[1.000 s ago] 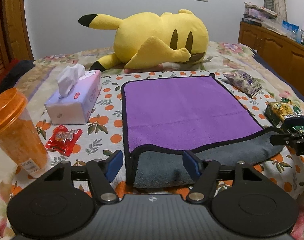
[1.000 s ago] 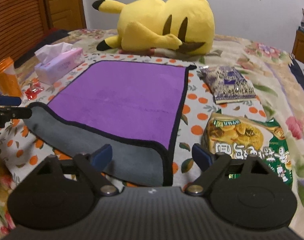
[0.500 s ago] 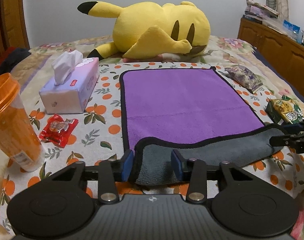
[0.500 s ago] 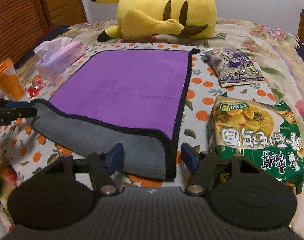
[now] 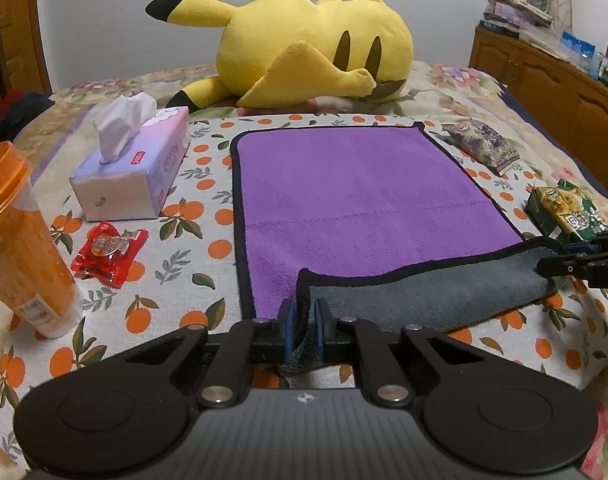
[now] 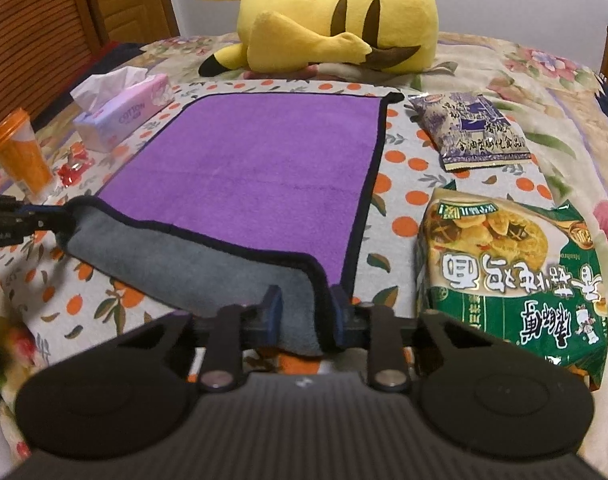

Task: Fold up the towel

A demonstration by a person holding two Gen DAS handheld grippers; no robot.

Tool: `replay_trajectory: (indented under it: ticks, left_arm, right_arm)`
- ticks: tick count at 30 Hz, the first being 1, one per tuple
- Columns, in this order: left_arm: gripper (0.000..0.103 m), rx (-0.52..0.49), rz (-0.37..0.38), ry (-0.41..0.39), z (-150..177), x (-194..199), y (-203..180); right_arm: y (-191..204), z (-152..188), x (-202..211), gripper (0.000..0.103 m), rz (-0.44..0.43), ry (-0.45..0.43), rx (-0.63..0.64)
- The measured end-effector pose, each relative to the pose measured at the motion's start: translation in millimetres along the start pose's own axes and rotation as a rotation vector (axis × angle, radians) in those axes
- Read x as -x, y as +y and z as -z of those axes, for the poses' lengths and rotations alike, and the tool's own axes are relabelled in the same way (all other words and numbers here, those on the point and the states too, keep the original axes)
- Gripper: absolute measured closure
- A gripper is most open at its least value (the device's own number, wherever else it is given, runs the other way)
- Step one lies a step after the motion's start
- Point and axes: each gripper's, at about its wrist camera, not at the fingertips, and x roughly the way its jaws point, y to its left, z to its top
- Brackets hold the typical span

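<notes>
A purple towel with a black hem lies flat on the orange-patterned bed cover. Its near edge is turned over and shows the grey underside. My left gripper is shut on the near left corner of that grey flap. In the right wrist view my right gripper has its jaws closing on the near right corner of the towel, and the bunched grey cloth fills the gap between the pads. Each gripper shows at the edge of the other's view: the right gripper and the left gripper.
A big yellow plush lies behind the towel. A tissue box, a red candy packet and an orange cup sit to its left. A purple snack bag and a green one lie right. A wooden cabinet stands beyond.
Both grippers' jaws have closed in from wide apart onto the grey corners of the towel's near edge. The left corner is now pinched into a narrow ridge. Neither hand has shifted much.
</notes>
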Motion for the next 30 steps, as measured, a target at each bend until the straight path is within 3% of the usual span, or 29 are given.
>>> replay_trajectory:
  ticks: [3,4,7,30]
  left_arm:
    - [0.095,-0.004,-0.003,-0.008,-1,2,-2]
    - [0.096,-0.005,0.000,-0.011,-1,3,-2]
    - [0.096,-0.012,0.001,-0.025,-2,6,-4]
    - [0.097,-0.024,0.007,-0.185,-11,34,-11]
  right_arm:
    - [0,0,0,0.085,-0.007,0.004,0.007]
    - [1,0,0,0.093,-0.006,0.004,0.013]
    - [4,1,1,0.098,-0.004,-0.004,0.028]
    - [0,-10,13,0.098,-0.014,-0.128,0.056]
